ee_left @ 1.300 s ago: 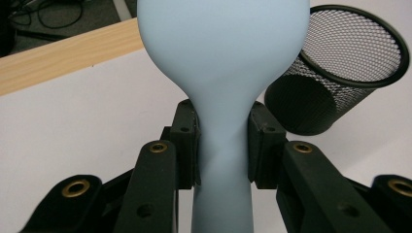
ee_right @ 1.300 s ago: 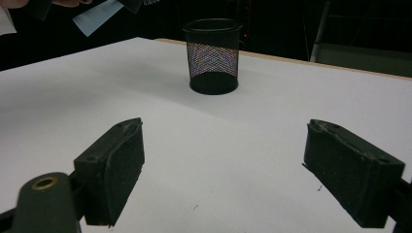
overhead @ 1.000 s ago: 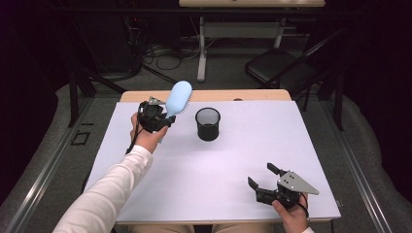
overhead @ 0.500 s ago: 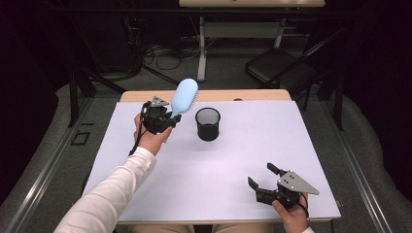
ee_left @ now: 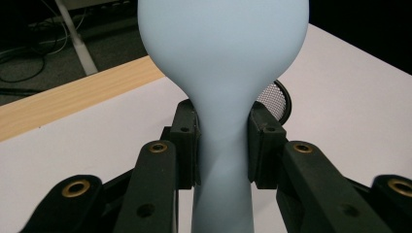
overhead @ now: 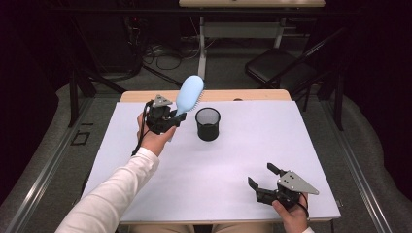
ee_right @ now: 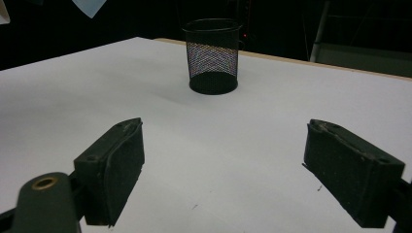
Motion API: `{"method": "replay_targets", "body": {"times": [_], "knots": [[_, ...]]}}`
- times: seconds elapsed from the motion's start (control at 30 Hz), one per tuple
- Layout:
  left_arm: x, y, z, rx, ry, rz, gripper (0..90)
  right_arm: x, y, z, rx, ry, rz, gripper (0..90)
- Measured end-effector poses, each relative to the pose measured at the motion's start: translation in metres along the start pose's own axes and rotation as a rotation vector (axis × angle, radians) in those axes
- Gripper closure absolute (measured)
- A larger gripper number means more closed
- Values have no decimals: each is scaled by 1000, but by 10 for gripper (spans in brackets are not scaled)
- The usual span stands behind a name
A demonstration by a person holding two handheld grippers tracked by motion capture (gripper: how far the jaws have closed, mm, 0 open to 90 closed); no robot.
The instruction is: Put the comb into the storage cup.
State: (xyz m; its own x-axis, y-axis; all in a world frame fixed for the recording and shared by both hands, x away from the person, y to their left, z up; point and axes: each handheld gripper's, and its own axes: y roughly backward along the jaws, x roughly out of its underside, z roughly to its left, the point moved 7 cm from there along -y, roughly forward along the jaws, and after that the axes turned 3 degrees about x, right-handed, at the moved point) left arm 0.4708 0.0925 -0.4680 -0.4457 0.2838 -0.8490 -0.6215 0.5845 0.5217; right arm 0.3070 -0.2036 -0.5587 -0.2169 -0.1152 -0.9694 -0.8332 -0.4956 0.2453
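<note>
Pale-blue plastic stands out in the high view: one hairbrush [overhead: 188,95] is clamped by its handle in the left gripper [overhead: 167,119], lifted off the white table [overhead: 145,165], its head tilted up toward one o'clock. One black mesh cup [overhead: 208,124] stands just beside it at three o'clock of that gripper. At five o'clock of the table the right gripper [overhead: 262,182] rests low with nothing in it, well apart from the cup. The count is one brush, one cup, two grippers.

From the left gripper view, the jaws press on either side of the brush's narrow neck, and the cup's rim [ee_left: 278,97] peeks out behind the right pad. The step in hand looks like dropping the brush into the cup. To do it well, I would swing the handle end over the opening, bring the brush close to upright, lower it inside the rim, and only then let go, since a light mesh cup could tip if nudged.

Right gripper view: its jaws stand wide apart over bare table, with the cup [ee_right: 213,56] at twelve o'clock.
</note>
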Motion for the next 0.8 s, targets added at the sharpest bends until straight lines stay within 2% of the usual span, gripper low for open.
{"method": "replay_targets", "body": {"times": [0.23,0.57,0.8], "knots": [[-3,0,-9,22,-17,-25,695,0,0,0,0,1,0,143],[-5,-3,-24,57,-33,-33,694,0,0,0,-1,2,-1,143],[-7,-4,-30,72,-32,-49,694,0,0,0,-2,1,1,143]]}}
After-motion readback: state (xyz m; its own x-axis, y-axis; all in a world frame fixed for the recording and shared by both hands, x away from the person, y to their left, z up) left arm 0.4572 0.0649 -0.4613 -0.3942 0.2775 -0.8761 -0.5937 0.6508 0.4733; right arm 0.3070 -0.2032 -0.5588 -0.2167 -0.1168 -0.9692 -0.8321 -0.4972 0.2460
